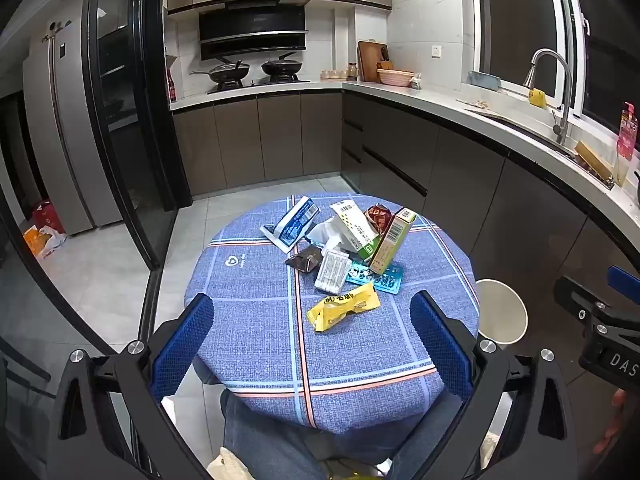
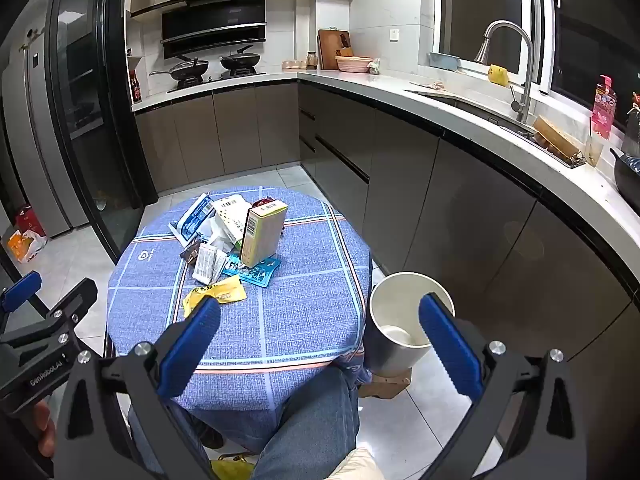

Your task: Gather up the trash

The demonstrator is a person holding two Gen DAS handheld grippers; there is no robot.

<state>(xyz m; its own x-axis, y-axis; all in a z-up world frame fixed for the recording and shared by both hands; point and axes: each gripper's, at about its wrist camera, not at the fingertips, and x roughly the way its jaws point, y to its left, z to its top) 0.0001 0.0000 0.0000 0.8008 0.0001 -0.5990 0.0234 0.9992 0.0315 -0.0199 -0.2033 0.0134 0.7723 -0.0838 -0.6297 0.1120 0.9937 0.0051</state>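
A pile of trash lies on a small table with a blue checked cloth (image 1: pixel 256 320): a yellow wrapper (image 1: pixel 344 307), a white blister pack (image 1: pixel 332 272), a teal blister pack (image 1: pixel 376 278), a yellow-green carton (image 1: pixel 394 240), a white box (image 1: pixel 354 224), a blue-white packet (image 1: pixel 294 222) and a dark wrapper (image 1: pixel 305 260). A white bin (image 2: pixel 404 320) stands on the floor right of the table. My left gripper (image 1: pixel 312 344) is open above the table's near half, empty. My right gripper (image 2: pixel 320 340) is open and empty over the table's right edge, one finger in front of the bin.
Grey kitchen cabinets (image 2: pixel 440 184) and a counter with a sink and tap (image 2: pixel 516 64) run along the right. A glass door (image 1: pixel 124 120) and fridge (image 1: pixel 60 128) stand at the left. The holder's jeans-clad legs (image 2: pixel 312 420) are below the table. Bags (image 1: pixel 44 232) lie on the floor.
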